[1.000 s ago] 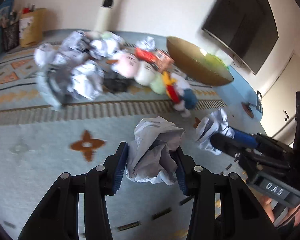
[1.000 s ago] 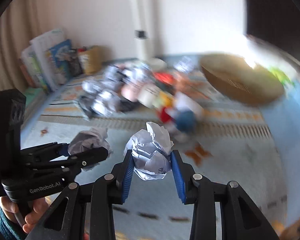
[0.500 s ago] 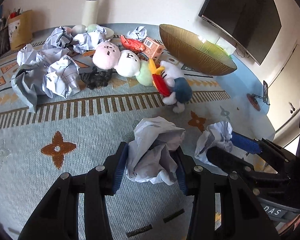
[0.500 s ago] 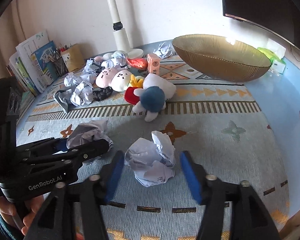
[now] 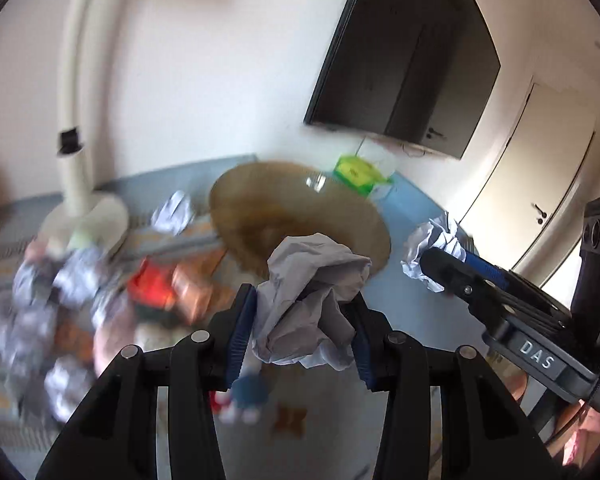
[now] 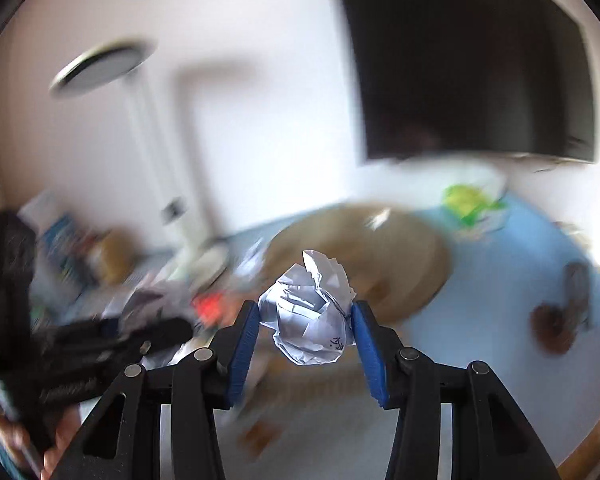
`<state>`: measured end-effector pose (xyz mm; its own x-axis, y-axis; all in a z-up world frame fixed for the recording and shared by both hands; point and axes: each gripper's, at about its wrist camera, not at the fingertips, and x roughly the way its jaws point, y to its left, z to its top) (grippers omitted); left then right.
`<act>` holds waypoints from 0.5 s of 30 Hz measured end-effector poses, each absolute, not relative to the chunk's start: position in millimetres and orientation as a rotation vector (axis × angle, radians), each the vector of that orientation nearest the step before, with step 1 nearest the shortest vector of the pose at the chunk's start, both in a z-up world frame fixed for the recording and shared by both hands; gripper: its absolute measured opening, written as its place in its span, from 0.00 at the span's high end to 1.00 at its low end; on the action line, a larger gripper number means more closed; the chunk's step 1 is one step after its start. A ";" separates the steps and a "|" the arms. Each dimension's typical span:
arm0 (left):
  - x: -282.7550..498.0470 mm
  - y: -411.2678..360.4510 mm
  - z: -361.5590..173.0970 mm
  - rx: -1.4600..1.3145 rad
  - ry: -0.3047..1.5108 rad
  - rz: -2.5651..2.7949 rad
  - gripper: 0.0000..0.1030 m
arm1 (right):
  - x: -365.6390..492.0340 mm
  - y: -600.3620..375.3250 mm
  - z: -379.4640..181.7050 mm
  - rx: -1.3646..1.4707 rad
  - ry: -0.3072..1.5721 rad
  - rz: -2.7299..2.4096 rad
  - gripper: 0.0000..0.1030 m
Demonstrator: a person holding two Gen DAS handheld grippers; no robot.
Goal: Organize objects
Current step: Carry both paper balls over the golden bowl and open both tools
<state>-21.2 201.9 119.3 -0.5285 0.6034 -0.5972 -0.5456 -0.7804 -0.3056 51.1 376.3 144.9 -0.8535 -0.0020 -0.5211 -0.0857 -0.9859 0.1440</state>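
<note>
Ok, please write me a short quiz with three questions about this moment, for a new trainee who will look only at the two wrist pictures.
1. True or false: the left hand-held gripper is empty.
2. What lies directly beyond both paper balls? A) a golden bowl B) a laptop C) a bucket
3. Fill in: the black screen hangs on the ____.

Key
1. False. It is shut on a crumpled grey paper.
2. A, the golden bowl. The right hand-held gripper has a crumpled white paper between its blue pads, which press on it while its jaws are closing.
3. wall.
</note>
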 end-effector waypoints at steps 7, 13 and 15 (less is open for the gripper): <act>-91.7 253.3 95.1 -0.972 -0.079 2.304 0.38 | -32.3 420.0 127.3 -0.977 0.340 2.860 0.47; -120.9 256.7 77.0 -1.046 -0.152 2.290 0.26 | -46.3 437.7 118.1 -0.915 0.278 2.831 0.32; -117.4 249.0 80.3 -1.035 -0.167 2.294 0.26 | -46.8 441.2 118.7 -0.879 0.270 2.832 0.31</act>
